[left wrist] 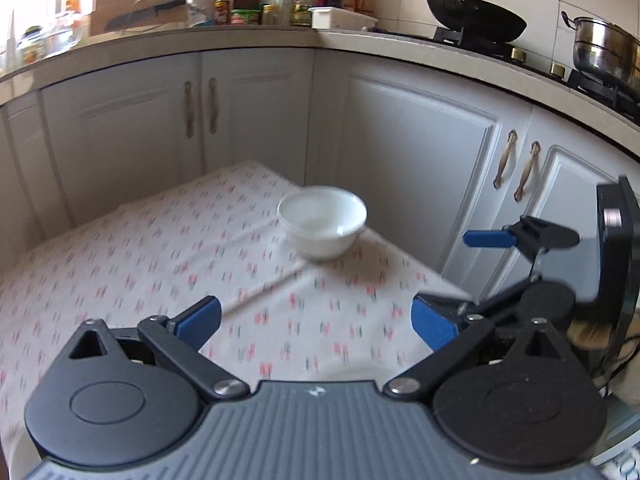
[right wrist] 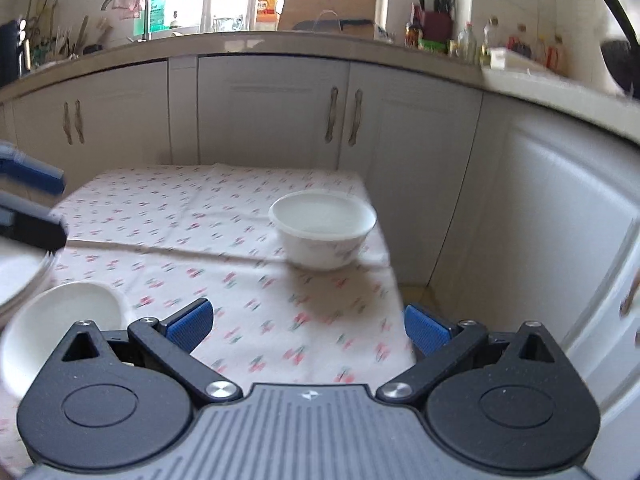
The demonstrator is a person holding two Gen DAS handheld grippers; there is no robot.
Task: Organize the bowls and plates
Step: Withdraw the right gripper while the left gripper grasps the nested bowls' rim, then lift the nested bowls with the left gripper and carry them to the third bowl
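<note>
Two white bowls and a partly seen stack of white plates, on one bench covered with a white cloth printed with small red and green sprigs (right wrist: 240,240).

Item 1: round white glazed bowl with a faint pattern on its outer wall (right wrist: 323,232), upright and empty, near the far right corner of the bench, close to the cloth's right edge. Same bowl in the left wrist view (left wrist: 322,222).

Item 2: plain white bowl (right wrist: 60,328), upright, at the near left of the bench, partly hidden behind the right claw's body. Well apart from item 1.

Item 3: white plates (right wrist: 20,280), only their rim showing at the left edge, just beside item 2; the number of plates cannot be told.

Left claw (left wrist: 316,322): black frame, blue pads, jaws spread wide, nothing between them; held above the cloth, short of item 1.

Right claw (right wrist: 306,324): same make, jaws spread wide and empty, over the near right part of the cloth, item 1 ahead of it. In the left wrist view it appears at the right edge (left wrist: 452,280), beside the left claw.

Surroundings: white cabinet doors with curved handles (right wrist: 340,116); black wok (left wrist: 476,16) and steel pot (left wrist: 604,52) on the hob.
</note>
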